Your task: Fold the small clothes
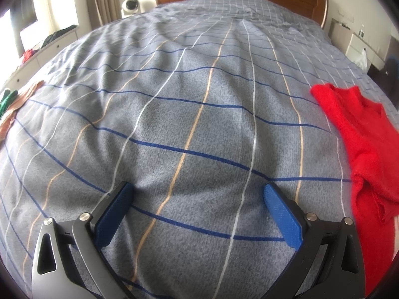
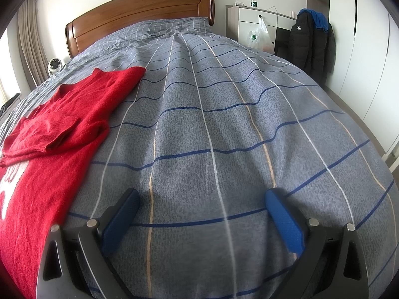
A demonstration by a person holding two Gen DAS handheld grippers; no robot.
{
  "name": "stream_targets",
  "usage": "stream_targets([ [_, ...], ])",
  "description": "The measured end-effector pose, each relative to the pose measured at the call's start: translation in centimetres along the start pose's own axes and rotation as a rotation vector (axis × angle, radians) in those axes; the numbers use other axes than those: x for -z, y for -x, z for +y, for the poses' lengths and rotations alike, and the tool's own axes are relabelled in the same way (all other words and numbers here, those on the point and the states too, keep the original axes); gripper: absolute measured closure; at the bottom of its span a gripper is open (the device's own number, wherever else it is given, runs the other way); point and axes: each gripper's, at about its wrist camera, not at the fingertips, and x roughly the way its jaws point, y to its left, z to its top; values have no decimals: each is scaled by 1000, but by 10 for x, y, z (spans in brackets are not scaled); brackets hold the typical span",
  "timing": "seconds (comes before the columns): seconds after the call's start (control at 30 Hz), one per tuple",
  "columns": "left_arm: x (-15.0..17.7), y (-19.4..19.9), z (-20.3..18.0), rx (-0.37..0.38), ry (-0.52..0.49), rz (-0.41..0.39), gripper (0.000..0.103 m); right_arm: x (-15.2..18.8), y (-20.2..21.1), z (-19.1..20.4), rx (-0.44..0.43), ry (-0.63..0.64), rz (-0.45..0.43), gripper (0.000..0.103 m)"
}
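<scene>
A red knitted sweater lies on the grey checked bedspread, one sleeve folded across its body; white lettering shows at its lower left edge. In the left wrist view the sweater lies at the right edge. My left gripper is open and empty, low over bare bedspread, left of the sweater. My right gripper is open and empty over bare bedspread, right of the sweater.
A tan garment and a green one lie at the bed's left edge. A wooden headboard stands at the far end. A black jacket, a white cabinet and a plastic bag stand right of the bed.
</scene>
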Motion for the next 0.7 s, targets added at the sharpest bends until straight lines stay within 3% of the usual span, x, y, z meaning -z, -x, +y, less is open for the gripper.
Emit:
stream_targets([
  [0.7,0,1,-3,-8,-5,-12,0,0,0,0,0,0,0,3],
])
